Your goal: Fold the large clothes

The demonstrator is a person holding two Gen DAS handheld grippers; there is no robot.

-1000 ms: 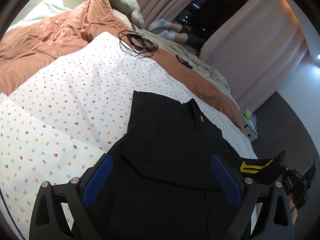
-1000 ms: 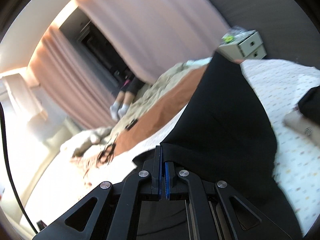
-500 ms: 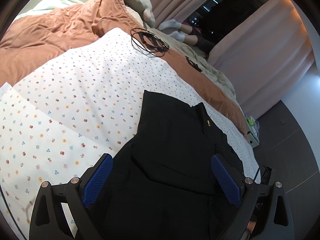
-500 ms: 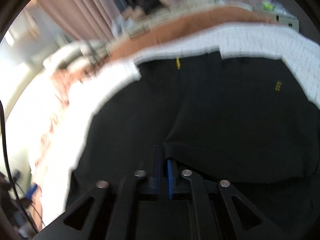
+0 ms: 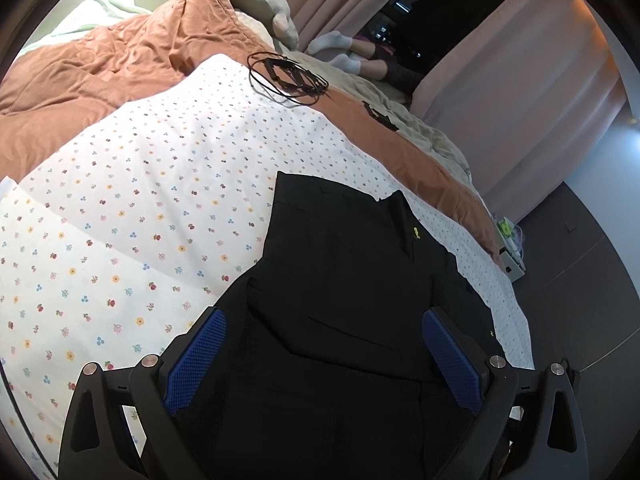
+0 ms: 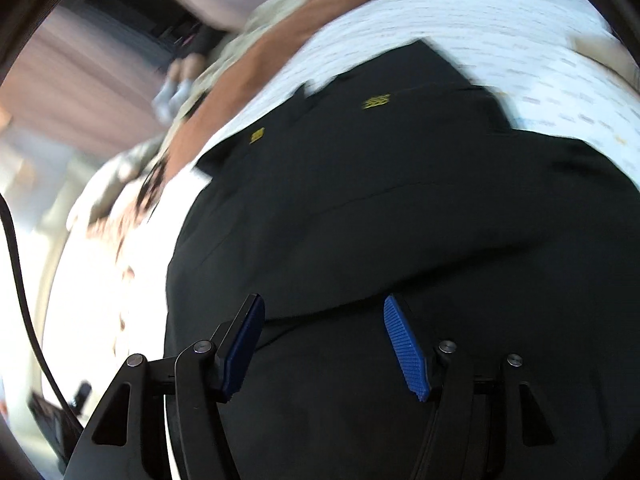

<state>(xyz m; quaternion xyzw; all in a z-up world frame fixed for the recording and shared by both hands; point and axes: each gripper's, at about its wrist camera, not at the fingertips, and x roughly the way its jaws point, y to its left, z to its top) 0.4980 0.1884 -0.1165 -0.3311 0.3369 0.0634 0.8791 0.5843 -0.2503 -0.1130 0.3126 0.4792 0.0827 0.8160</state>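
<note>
A black garment (image 5: 344, 280) with small yellow marks lies partly folded on the flowered white sheet (image 5: 140, 208) of a bed. It also fills the right wrist view (image 6: 400, 220), where a folded layer lies over the lower part. My left gripper (image 5: 324, 344) is open and empty, just above the garment's near end. My right gripper (image 6: 324, 332) is open and empty, close over the garment, with the edge of the folded layer between its blue pads (image 6: 404, 348). The right wrist view is blurred by motion.
An orange-brown quilt (image 5: 120, 60) is bunched at the bed's far side, with a coil of black cable (image 5: 284, 76) on it. A person's legs in white socks (image 5: 344, 52) lie near pink curtains (image 5: 520, 40). A small drawer unit (image 5: 512, 248) stands on the dark floor.
My right gripper carried a fold of the black garment over and down onto the rest, then opened and let it go. My left gripper stayed open above the garment.
</note>
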